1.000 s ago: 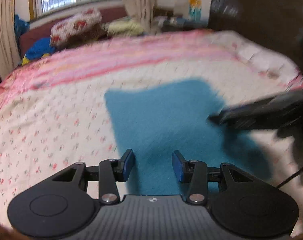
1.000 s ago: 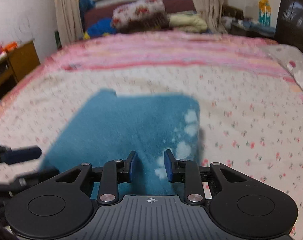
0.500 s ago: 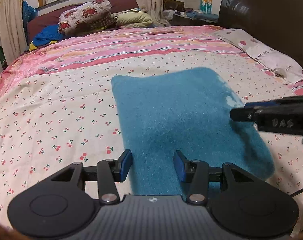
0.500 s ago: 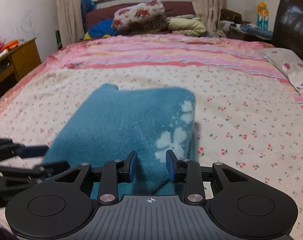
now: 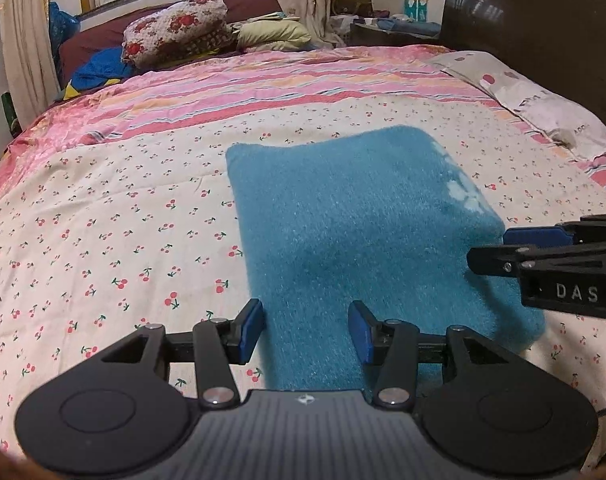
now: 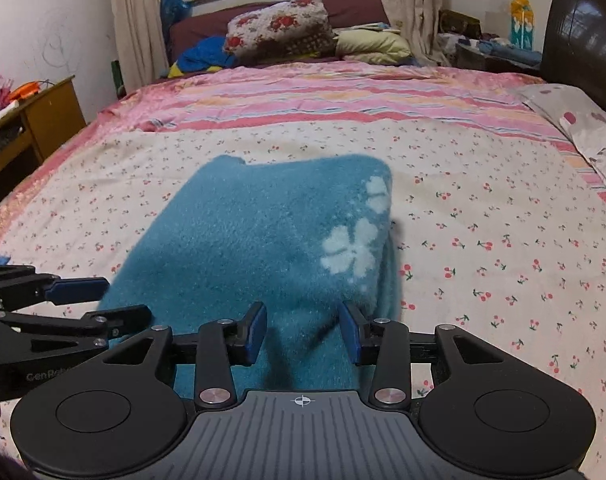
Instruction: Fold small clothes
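Teal fleece garment (image 5: 355,232) spread flat in the middle of the frame on the cherry-print bedspread (image 5: 103,240), shown as a rough rectangle with rounded far corners. Already doubled at least once, by the look of it: in the right wrist view, a second layer visible under the right edge, just below the white flower motif (image 6: 349,254). Nap too fuzzy to tell how many layers, or what kind of garment.

Left claw (image 5: 305,332) at the bottom centre of its own view, blue pads (image 5: 250,330) well apart, straddling the near left part of the cloth and gripping nothing. Same claw seen from the side at the lower left of the right wrist view, open beside the garment's near left corner.

Right claw (image 6: 302,332) at the bottom centre of its own view, also wide open, nothing between the pads, the near edge of the cloth lying between and ahead of them. Seen again at the right edge of the left wrist view, fingers parted over the near right corner. Contact with the fabric not clear from either view.

Judged as mid-task: first fold probably down and smoothed, both near corners approached but not yet pinched. Left to do, most likely: closing on the near corners, carrying them over to the far edge for a further fold, then squaring up. Pillows (image 6: 279,32) and bundled bedding at the top of the frame, well apart from the work.
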A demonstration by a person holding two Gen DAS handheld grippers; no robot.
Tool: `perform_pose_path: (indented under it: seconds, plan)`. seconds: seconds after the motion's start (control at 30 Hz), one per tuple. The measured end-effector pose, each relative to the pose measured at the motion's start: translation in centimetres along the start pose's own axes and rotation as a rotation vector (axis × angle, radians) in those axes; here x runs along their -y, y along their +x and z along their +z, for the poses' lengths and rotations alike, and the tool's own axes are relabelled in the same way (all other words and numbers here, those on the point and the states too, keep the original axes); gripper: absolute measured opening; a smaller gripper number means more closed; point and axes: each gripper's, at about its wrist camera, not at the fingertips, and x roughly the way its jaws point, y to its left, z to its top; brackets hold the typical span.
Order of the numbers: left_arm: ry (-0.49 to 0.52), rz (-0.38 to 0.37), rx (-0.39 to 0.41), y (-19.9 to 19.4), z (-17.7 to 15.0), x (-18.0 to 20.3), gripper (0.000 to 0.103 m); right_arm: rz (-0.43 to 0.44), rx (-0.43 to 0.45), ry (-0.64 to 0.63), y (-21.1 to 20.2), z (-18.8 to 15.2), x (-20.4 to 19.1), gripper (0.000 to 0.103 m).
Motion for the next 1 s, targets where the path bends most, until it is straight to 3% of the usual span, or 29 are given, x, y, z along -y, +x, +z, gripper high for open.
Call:
perform_pose_path:
  seconds: [0.6, 0.83, 1.0]
  plan:
    - [0.011, 0.013, 0.012, -1.1, -0.4, 0.2, 0.058, -0.027, 0.018, -0.015, -1.6, -1.0, -0.5, 0.046]
    - [-0.05, 0.016, 0.058, -1.0, 0.8, -2.3, 0.065, -0.051, 0.034, 0.05, -0.5, 0.0, 1.9, 0.065]
    - [-0.104, -0.023, 0.027, 1.0, 1.0, -4.5, 0.066, -0.048, -0.014, 0.102, 1.8, -0.1, 3.8, 0.077]
